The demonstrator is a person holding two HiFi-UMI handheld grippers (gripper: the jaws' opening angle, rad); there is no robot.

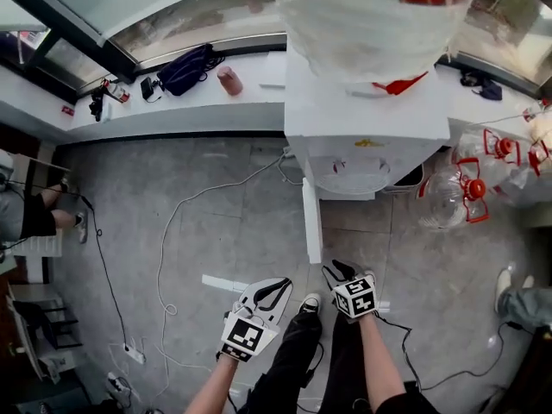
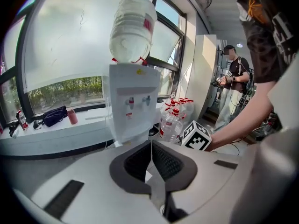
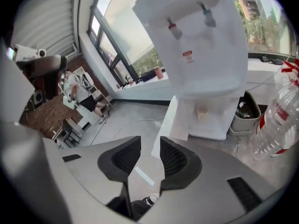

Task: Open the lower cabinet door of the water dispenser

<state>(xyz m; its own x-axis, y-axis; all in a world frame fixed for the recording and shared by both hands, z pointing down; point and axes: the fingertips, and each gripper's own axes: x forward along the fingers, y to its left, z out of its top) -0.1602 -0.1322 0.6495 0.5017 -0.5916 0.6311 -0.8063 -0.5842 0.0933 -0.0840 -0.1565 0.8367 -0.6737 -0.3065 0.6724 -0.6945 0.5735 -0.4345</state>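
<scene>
Grey floor tiles (image 1: pixel 216 214) run up to a white window ledge (image 1: pixel 190 102), and the water dispenser (image 1: pixel 366 136) stands against it, well ahead of both grippers. Its lower cabinet door (image 3: pixel 169 122) stands swung open, edge-on beyond the right gripper (image 3: pixel 149 141) and slightly to its right, with a small cup (image 3: pixel 202 113) showing in the cabinet behind. The right gripper's jaws are apart with nothing between them. The left gripper (image 2: pixel 150 143) has its jaws pressed together, empty, pointed at the dispenser's front.
</scene>
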